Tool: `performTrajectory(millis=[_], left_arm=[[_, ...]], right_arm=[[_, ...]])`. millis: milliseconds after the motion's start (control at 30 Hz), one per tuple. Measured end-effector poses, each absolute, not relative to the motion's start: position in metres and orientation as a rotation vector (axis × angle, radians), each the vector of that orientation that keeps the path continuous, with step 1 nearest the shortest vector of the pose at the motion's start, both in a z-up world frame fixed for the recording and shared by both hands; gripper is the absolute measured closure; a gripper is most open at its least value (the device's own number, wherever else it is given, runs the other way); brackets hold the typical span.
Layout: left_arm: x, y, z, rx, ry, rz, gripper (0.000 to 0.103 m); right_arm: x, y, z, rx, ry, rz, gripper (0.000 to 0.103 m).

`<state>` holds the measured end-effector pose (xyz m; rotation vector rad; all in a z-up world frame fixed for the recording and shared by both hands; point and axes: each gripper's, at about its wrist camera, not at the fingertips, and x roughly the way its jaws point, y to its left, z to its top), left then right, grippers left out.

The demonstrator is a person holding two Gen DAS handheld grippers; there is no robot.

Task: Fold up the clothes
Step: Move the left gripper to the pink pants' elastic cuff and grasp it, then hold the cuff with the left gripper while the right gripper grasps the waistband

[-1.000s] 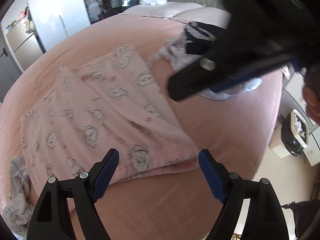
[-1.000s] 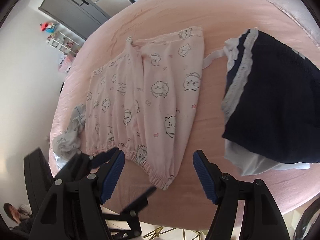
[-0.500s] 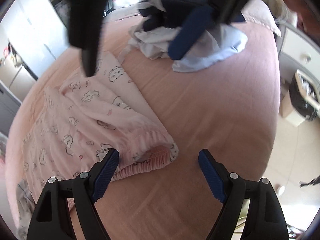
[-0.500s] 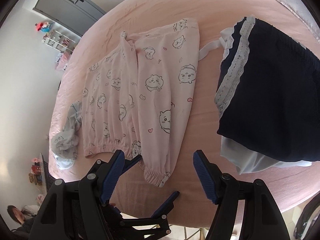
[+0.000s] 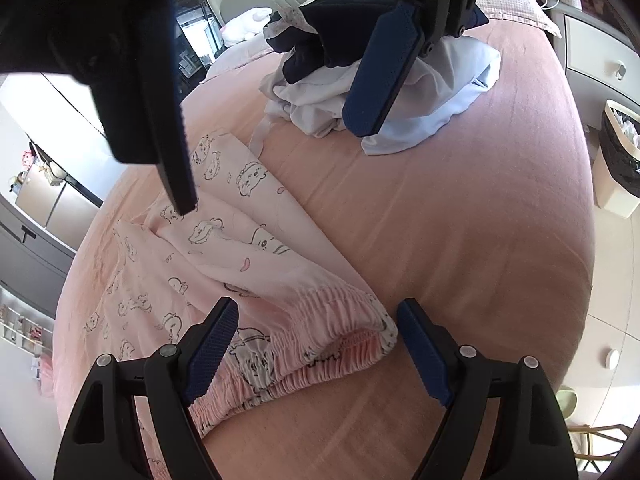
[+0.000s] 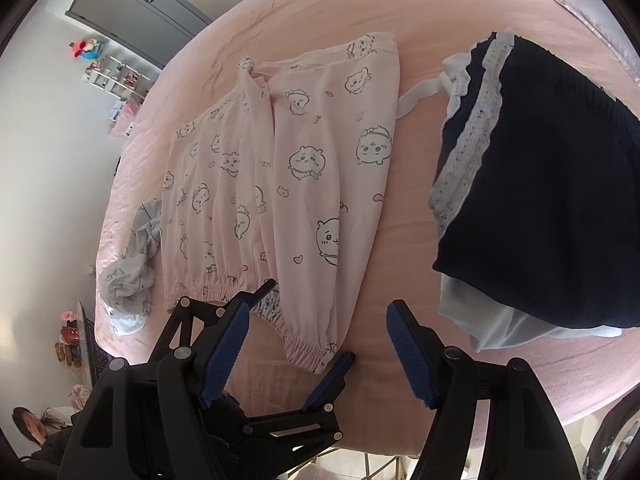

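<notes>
Down and forward over the last second, the left gripper [image 5: 316,344] has closed in on the near cuff [image 5: 320,336] of the pink trousers [image 6: 280,184], so the gathered hem that lay a little ahead of it now sits between its spread blue pads [image 5: 212,348], neither pad yet pressing cloth. That placement reads as a set-up to pinch the cuff and carry it up the leg for the first fold. The right gripper [image 6: 316,344] hangs above, jaws likewise apart and empty, looking down on the whole garment; I judge it is waiting to take the other cuff or pin the cloth. The trousers lie flat on the pink bed [image 6: 400,264], legs side by side, cuffs toward the near edge and waist toward the far side. Just left of them lies a crumpled grey garment [image 6: 128,264], touching or nearly touching the far leg's hem; it could get dragged along. To the right, apart from the trousers, sits a pile with a navy lace-trimmed piece [image 6: 552,184] over pale blue cloth [image 6: 500,328]; its white strap [image 6: 416,94] reaches toward the trouser waist and may be caught under a fold. A lined bin [image 5: 620,152] stands on the floor beside the bed.
</notes>
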<state>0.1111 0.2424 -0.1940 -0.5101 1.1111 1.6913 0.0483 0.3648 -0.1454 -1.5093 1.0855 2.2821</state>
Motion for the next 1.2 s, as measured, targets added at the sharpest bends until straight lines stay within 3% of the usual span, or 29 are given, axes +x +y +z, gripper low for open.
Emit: performTrajectory(millis=[133, 200, 267, 367, 633, 1200], left_arm=[[0.102, 0.249, -0.194, -0.530, 1.098, 1.675, 0.025], [0.098, 0.251, -0.194, -0.556, 1.085, 1.663, 0.060], [0.094, 0.253, -0.194, -0.595, 1.064, 1.650, 0.073], [0.090, 0.252, -0.191, -0.617, 1.039, 1.656, 0.079], [0.055, 0.245, -0.182, -0.783, 0.877, 1.699, 0.091], [-0.029, 0.240, -0.178, -1.084, 0.700, 1.734, 0.092]], right_arm=[[0.042, 0.367, -0.142, -1.512, 1.084, 2.287, 0.032], [0.038, 0.369, -0.141, -1.521, 1.071, 2.286, 0.032], [0.033, 0.373, -0.142, -1.540, 1.062, 2.275, 0.032], [0.022, 0.380, -0.144, -1.582, 1.072, 2.245, 0.032], [-0.013, 0.409, -0.159, -1.704, 1.093, 2.102, 0.031], [-0.110, 0.478, -0.199, -1.793, 0.832, 1.844, 0.031]])
